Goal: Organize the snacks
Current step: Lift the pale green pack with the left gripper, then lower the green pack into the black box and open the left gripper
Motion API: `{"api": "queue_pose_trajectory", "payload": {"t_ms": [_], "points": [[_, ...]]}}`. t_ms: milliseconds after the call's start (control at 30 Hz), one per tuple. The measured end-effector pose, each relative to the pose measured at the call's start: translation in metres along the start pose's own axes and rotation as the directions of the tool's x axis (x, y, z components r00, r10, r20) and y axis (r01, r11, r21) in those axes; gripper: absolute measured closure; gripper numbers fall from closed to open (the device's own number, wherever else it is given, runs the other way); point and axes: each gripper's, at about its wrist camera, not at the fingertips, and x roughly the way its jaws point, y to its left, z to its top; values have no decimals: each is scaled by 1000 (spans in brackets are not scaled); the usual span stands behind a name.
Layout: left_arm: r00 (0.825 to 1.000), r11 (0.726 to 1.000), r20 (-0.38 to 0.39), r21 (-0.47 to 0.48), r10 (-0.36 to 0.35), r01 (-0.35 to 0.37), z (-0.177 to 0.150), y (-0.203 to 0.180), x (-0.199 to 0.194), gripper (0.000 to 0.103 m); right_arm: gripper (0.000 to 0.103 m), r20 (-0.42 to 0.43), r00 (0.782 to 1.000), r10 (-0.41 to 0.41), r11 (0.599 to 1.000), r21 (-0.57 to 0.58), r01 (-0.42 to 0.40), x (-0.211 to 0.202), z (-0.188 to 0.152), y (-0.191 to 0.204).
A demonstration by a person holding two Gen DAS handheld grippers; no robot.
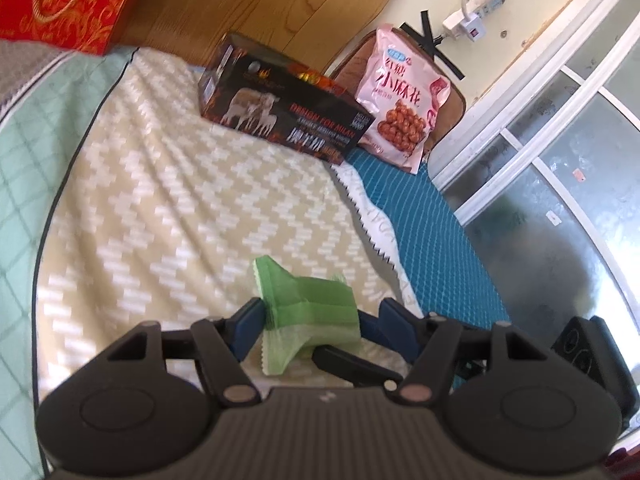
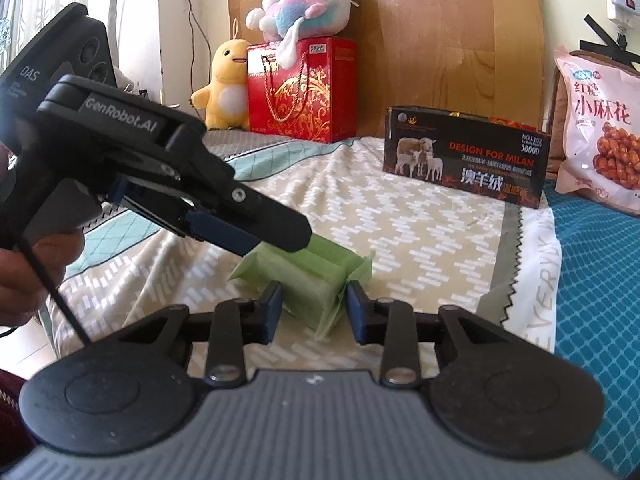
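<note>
While the left gripper pinched the green snack packet over the bed blanket, the right wrist view showed the right gripper spread around the packet's other end, apparently not pressing.

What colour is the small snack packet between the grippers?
Light green; the snack packet shows best in the right wrist view.

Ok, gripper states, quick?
Left gripper: closed on the green snack packet.
Right gripper: around the same packet; whether its pads press cannot be told.
</note>
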Motion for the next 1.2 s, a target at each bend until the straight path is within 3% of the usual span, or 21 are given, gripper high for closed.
{"api": "queue_pose_trajectory", "payload": {"t_ms": [233,433,600,733,933,1200], "points": [[999,999,36,46,-8,6,45,-9,8,40,67,83,996,-42,999,-4,43,7,30,-18],[993,989,116,144,3,-20,112,-28,23,39,67,185,976,-111,992,-31,119,28,73,-46],[991,988,134,152,7,-28,173,-19,57,39,67,220,964,-152,988,-7,157,63,110,-86],[993,990,117,133,27,-42,202,-1,93,39,67,216,960,-180,983,3,184,98,125,-112],[990,994,122,72,75,-84,220,25,127,37,61,169,963,-210,978,39,207,130,123,-135],[981,992,175,76,85,-100,197,14,90,36,56,187,956,-226,970,132,204,85,97,-123]]}}
